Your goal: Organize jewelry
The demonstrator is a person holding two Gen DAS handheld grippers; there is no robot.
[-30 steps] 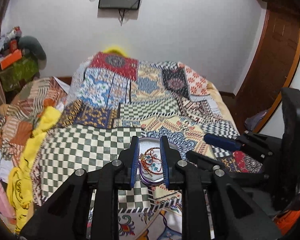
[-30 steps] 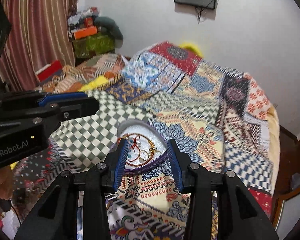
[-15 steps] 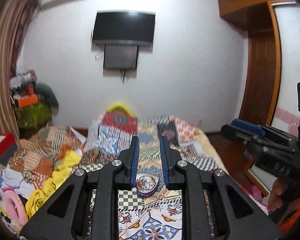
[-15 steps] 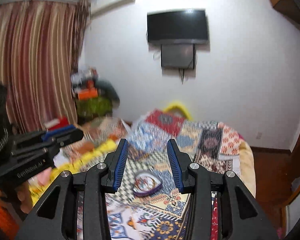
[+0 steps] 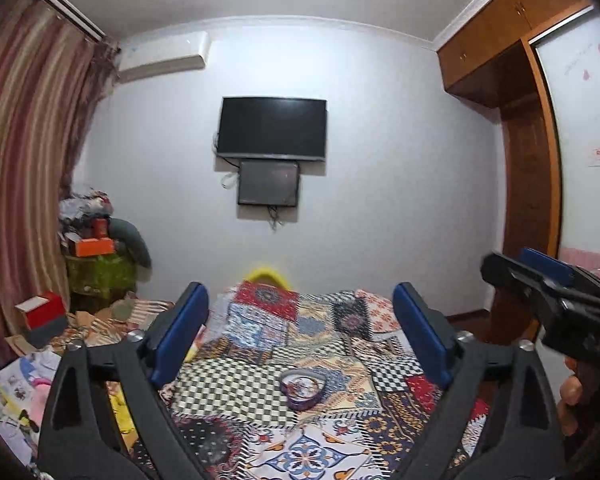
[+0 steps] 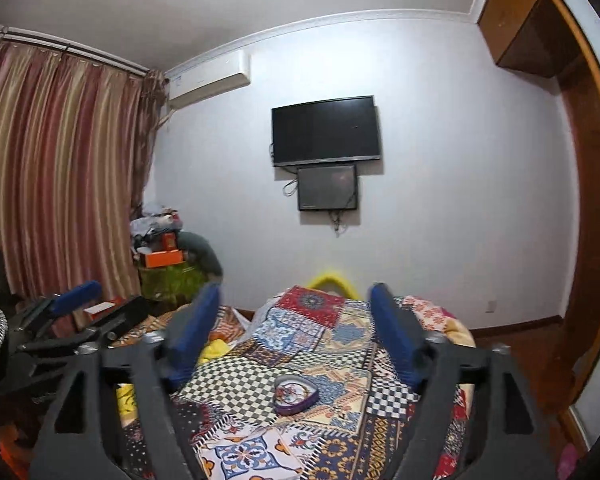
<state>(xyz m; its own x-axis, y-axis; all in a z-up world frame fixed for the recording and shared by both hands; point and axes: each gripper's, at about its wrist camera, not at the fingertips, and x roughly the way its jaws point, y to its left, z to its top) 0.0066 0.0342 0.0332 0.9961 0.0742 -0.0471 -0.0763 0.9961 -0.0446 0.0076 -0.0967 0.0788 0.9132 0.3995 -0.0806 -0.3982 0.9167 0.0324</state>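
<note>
A purple heart-shaped box (image 5: 302, 391) with jewelry inside lies open on the patchwork bedspread (image 5: 300, 332); it also shows in the right wrist view (image 6: 295, 394). My left gripper (image 5: 300, 320) is open and empty, held well back from and above the box. My right gripper (image 6: 296, 316) is open and empty too, equally far back. The right gripper shows at the right edge of the left wrist view (image 5: 540, 276), and the left gripper at the left edge of the right wrist view (image 6: 76, 304).
A TV (image 5: 272, 128) hangs on the far wall above the bed. Striped curtains (image 6: 60, 176) and a cluttered stand with boxes (image 6: 164, 260) are at the left. A wooden wardrobe (image 5: 528, 184) is at the right. Clothes and papers (image 5: 16, 376) lie left of the bed.
Both grippers pulled back and up from the box, which now looks small and distant. Both jaws opened wide from a narrow gap.
</note>
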